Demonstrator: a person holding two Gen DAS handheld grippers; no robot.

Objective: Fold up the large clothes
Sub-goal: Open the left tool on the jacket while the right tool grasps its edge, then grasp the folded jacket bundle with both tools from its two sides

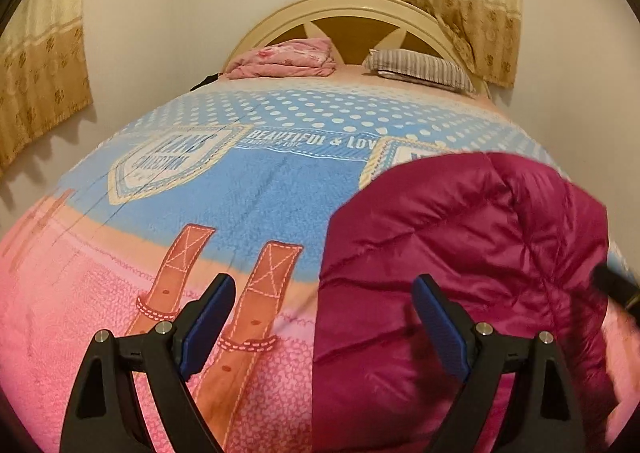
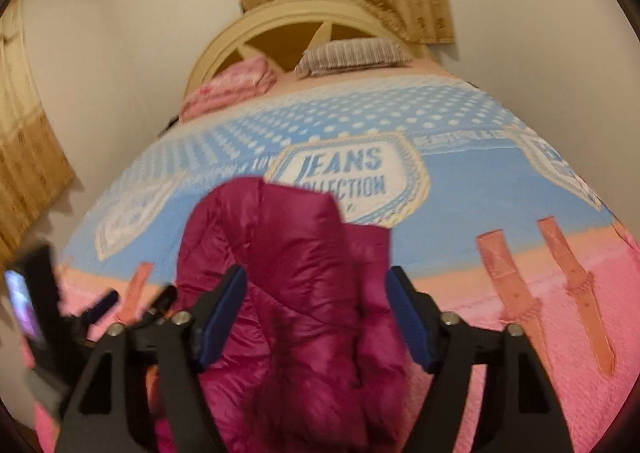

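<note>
A bed (image 1: 240, 181) under a blue and pink blanket is carrying a magenta quilted puffer jacket (image 1: 460, 253), folded into a glossy, puffy bundle at the near edge. The left gripper (image 1: 320, 317) is hovering beside it, jaws apart; the right gripper (image 2: 316, 313) is straddling it, pads not pressing.
</note>
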